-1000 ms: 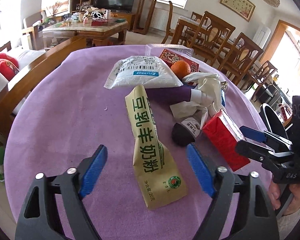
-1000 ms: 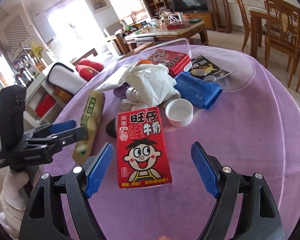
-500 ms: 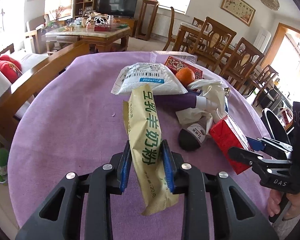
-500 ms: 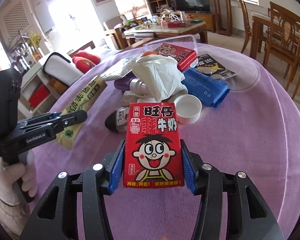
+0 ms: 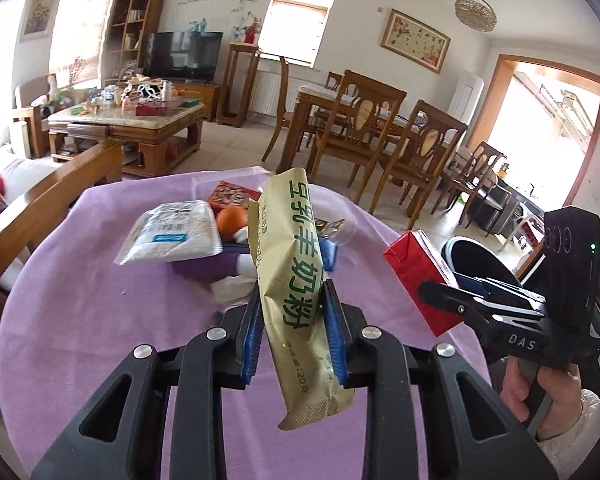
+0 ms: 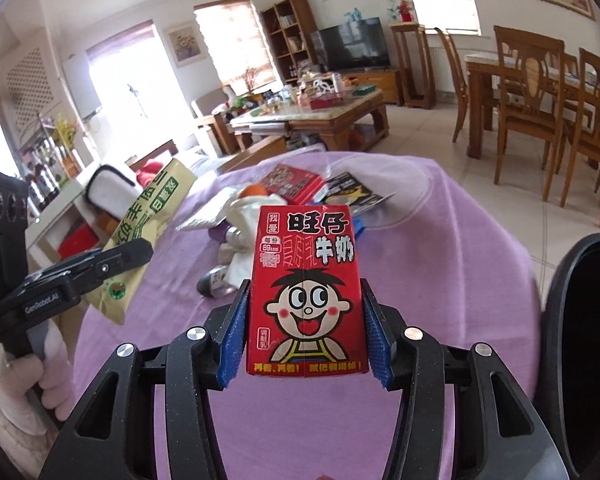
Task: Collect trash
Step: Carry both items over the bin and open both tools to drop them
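Currently left claw (image 5: 292,332) pinches yellow sachet (image 5: 296,280), right claw (image 6: 306,340) pinches red milk carton (image 6: 306,292), both above table (image 5: 80,300); white pouch (image 5: 172,232), orange (image 5: 232,218) remain; black bin (image 6: 580,340) beside.

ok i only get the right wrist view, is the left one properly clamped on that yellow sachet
observer: yes, both fingers of the left gripper press the yellow sachet around mid-length; its lower end hangs below them.
operator: whats lying on the table past it
observer: a white pouch with a blue label lies flat on the purple cloth, left of the sachet.
operator: and my carton from that side
observer: the red carton shows a plain red side, tilted with one corner up, and the bin's pale rim is just behind it.
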